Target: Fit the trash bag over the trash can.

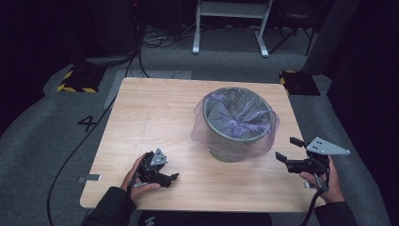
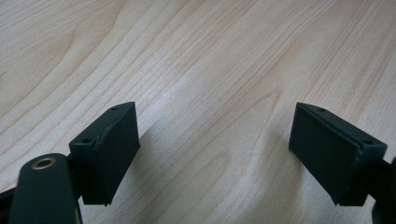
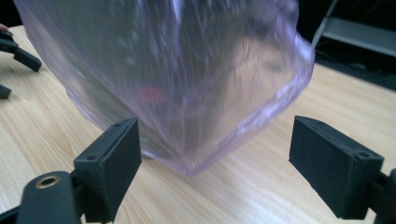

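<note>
A small grey bin (image 1: 234,149) stands on the wooden table (image 1: 155,113), right of its middle. A thin purple plastic bag (image 1: 237,113) lines it and hangs over the rim down the outside. My left gripper (image 1: 170,178) is low over the table near the front edge, left of the bin, open with bare wood (image 2: 215,140) between its jaws. My right gripper (image 1: 289,149) is held at the bin's right side, open, a little apart from the bag. In the right gripper view the hanging bag skirt (image 3: 187,84) is close ahead of the spread jaws.
The table's right edge (image 1: 295,132) runs close under my right hand. Beyond the table lie grey carpet, black cables (image 1: 70,155), two yellow-and-black striped bases (image 1: 80,80) and a white frame's legs (image 1: 230,28). The other gripper's jaw tips (image 3: 18,56) appear far left.
</note>
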`<state>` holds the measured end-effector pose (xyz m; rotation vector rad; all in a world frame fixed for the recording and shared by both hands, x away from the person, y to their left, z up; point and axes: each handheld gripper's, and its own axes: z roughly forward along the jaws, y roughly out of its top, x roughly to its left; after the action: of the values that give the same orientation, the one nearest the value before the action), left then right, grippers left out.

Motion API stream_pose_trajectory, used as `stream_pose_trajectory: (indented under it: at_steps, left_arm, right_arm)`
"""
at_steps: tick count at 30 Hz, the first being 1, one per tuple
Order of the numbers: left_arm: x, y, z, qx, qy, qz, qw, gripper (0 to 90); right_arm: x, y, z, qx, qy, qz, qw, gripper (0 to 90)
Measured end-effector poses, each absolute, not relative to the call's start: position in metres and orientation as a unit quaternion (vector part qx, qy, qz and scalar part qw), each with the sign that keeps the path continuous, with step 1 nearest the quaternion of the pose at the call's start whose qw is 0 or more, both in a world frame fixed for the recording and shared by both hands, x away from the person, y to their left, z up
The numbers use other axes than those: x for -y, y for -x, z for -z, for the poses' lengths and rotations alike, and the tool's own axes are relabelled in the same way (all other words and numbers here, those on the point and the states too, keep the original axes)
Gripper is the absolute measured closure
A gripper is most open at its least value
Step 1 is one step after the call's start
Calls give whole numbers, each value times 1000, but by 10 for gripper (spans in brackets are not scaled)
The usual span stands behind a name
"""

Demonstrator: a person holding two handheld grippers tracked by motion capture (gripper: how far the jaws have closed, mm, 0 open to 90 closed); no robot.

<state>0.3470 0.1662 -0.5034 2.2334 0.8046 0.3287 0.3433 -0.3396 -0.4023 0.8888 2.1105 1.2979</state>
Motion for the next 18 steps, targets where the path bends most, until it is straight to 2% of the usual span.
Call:
stream_pose_trajectory:
  at_steps: [8,18]
  left_arm:
    - [-166,-347,504,-312,-868,-128,364,152]
    - [-166,-347,504,-312,-868,-128,364,152]
  right_arm:
    - [334,-346,377,-768,-311,-496,261,164]
    - [322,-357,366,-772,-299,-494,266,164]
